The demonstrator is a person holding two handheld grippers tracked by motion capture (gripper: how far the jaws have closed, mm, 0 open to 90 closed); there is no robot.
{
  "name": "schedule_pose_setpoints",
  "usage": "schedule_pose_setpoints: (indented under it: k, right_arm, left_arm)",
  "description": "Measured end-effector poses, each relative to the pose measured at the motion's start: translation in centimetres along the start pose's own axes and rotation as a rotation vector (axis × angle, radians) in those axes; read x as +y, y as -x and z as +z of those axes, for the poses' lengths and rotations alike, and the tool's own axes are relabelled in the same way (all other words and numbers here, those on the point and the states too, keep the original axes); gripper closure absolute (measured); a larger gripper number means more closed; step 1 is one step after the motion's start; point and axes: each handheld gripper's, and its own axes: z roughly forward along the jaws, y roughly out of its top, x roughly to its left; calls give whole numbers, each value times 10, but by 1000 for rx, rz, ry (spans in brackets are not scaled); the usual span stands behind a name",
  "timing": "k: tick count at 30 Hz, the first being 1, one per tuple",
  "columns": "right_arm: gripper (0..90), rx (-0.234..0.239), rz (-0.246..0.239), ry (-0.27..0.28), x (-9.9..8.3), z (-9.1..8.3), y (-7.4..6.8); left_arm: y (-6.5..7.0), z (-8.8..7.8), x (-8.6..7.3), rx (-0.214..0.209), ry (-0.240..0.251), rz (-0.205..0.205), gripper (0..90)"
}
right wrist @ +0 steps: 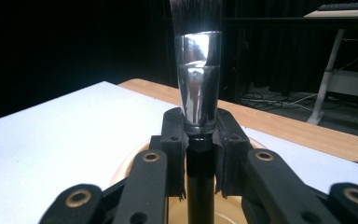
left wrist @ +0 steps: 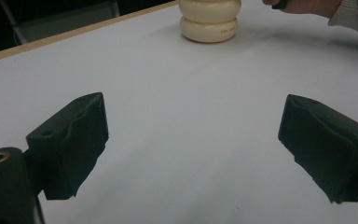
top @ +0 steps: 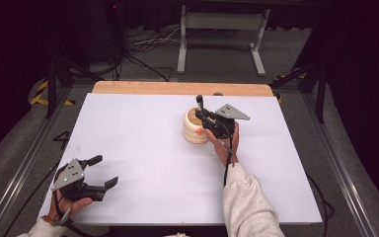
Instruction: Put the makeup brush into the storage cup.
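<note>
At the near left edge of the white table (top: pixel 143 163), the left gripper (top: pixel 102 173) is held low by a hand, and its jaws are spread wide with nothing between them. In the left gripper view the two black pads (left wrist: pixel 70 140) are seen far apart, with only bare table under them. This gripper is well apart from the work and is not being used. Farther in, a grey sleeve (top: pixel 246 197) is seen coming up from the bottom, and the right gripper (top: pixel 201 114) is held by a hand just over the cup (top: pixel 194 132). The cup is cream and round, with fat rings on its side, and it is stood upright on the table, right of the middle and toward the far side. A brush (right wrist: pixel 198 84) is held tight in the closed jaws of the right gripper. It is gripped on its black handle, just under the shiny metal part, and the dark hairs are pointed up. The handle is pointed down over the open mouth of the cup. It cannot be told if the end of the handle is inside the cup yet. So the brush is picked up and brought to the cup, it seems. What is probably left is for the brush to be lowered in and let go. Past the table, a wood strip (top: pixel 177 88) and a metal stand (top: pixel 222 34) are seen on the dark floor.
</note>
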Motion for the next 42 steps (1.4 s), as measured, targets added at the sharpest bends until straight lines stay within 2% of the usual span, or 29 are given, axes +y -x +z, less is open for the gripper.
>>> schedule_pose_setpoints:
  k: [1,3,6,9,22,35,42]
  right_arm:
    - [672,-10,5,4,0,0,0]
    - [686,-10,-3,1,1,-1,0]
    - [595,-17,-6,-3,3,-2,0]
    - [564,-15,-3,-15,3,-3,0]
    - [395,-49,-66,-18,15,-12,-1]
    - [272,-65,-71,2,23,-25,3]
    - [239,-87,-98,1,27,-31,2]
  left_arm:
    - [0,0,0,-1,0,0,94]
    - [0,0,0,-2,0,1,94]
    - [0,0,0,-2,0,1,94]
    - [0,-1,0,0,2,2,94]
    - [0,-1,0,-5,6,1,94]
    - [2,-2,1,-3,15,9,91]
    - [2,-2,1,-3,15,12,88]
